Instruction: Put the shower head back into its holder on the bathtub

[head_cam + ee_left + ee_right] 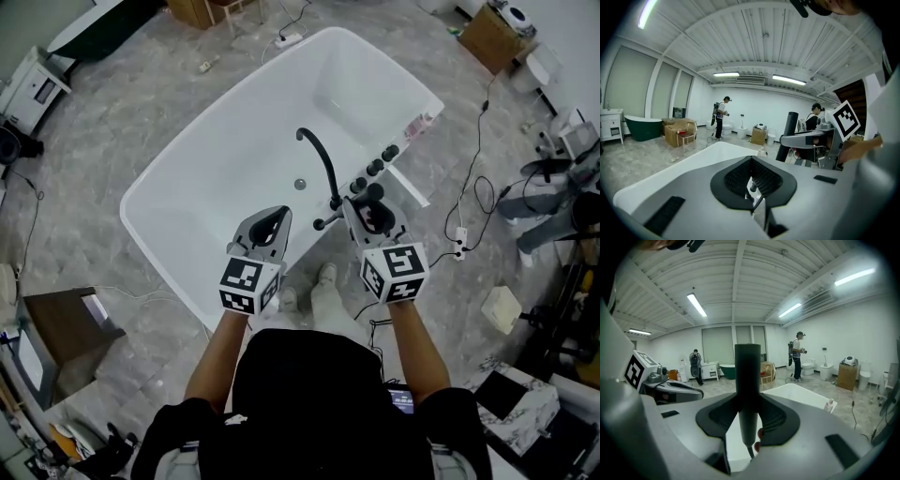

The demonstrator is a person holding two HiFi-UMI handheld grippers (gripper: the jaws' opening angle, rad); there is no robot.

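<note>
White bathtub [234, 122] below; right tongs [748, 401] clamp shower head [747, 373] beside faucet [320, 156]; left tongs [751, 160] together.

Over the bathtub [230, 155], the shower head [747, 380] stands between the jaws of the right gripper [375, 212].

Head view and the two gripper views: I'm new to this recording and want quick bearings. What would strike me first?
A big white bathtub fills the middle of the head view, lying slantwise on a grey stone floor, with a black curved spout rising from its near rim. Just before it, the right tongs grip a dark shower head by its handle, held upright, while the left tongs carry nothing.
</note>
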